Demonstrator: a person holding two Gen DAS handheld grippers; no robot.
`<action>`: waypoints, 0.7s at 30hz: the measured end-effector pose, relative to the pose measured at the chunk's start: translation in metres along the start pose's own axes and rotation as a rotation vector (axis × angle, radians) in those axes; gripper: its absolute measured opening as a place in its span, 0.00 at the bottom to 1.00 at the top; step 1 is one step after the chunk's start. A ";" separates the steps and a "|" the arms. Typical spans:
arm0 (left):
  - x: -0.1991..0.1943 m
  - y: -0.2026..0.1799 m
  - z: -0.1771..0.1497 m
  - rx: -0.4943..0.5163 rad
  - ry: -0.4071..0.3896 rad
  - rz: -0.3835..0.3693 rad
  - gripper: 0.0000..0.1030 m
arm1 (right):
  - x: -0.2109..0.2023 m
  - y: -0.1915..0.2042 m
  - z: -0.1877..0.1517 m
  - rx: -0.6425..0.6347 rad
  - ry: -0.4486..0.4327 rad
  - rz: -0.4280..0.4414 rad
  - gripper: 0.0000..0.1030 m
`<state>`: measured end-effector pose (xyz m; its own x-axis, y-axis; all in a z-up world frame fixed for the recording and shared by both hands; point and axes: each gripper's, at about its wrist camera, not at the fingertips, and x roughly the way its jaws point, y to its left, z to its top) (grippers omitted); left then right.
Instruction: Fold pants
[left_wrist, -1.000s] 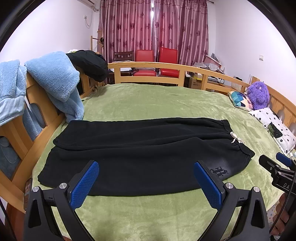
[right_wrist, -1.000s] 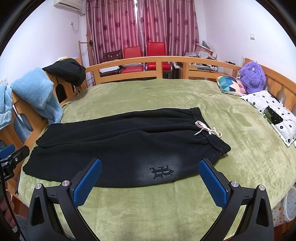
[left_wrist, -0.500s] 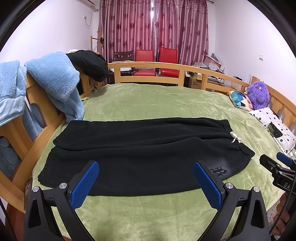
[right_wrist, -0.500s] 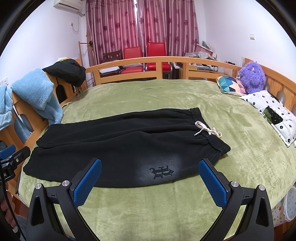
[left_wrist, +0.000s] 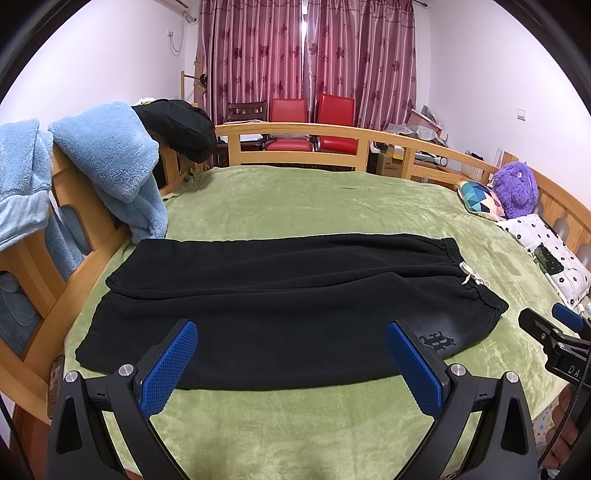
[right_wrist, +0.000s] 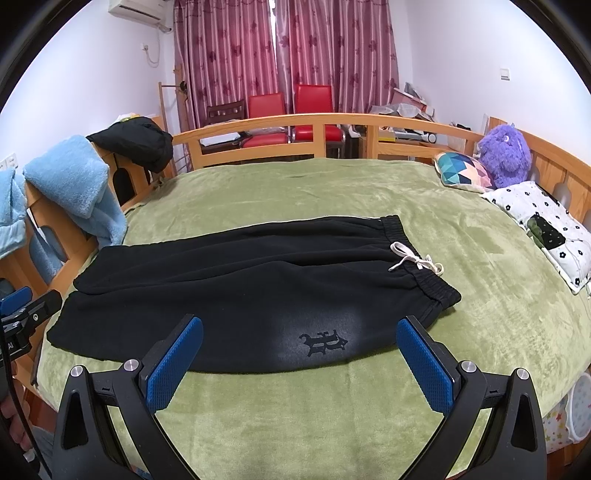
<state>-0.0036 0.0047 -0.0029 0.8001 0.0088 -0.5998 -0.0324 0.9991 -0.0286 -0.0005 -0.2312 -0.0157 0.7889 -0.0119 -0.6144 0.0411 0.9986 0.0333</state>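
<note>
Pants, black fleece joggers (left_wrist: 288, 306) with a white drawstring (right_wrist: 413, 260), lie flat on the green plush blanket of the bed (left_wrist: 314, 199), both legs spread side by side and not yet folded. Their long axis runs left to right across both views: cuffs to the left, elastic waistband (right_wrist: 424, 273) to the right. The left claw (left_wrist: 295, 363) hovers released and empty over the near edge toward the cuff half; the right claw (right_wrist: 303, 363), likewise spread and empty, sits over the embroidered emblem (right_wrist: 325, 341), nearer the waistband. Each claw would probably take its own end of the near leg.
</note>
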 end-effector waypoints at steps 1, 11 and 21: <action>0.000 0.000 0.000 0.001 0.001 0.000 1.00 | 0.000 0.000 0.000 0.001 -0.001 0.001 1.00; -0.001 0.000 0.000 -0.002 -0.004 -0.014 1.00 | -0.005 0.004 0.005 0.000 -0.003 0.025 1.00; 0.022 0.012 -0.006 -0.035 0.058 -0.062 1.00 | 0.014 -0.003 -0.011 0.031 0.023 0.109 1.00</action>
<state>0.0101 0.0169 -0.0207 0.7652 -0.0569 -0.6412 -0.0054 0.9955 -0.0948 0.0042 -0.2334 -0.0330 0.7756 0.0983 -0.6235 -0.0252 0.9918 0.1249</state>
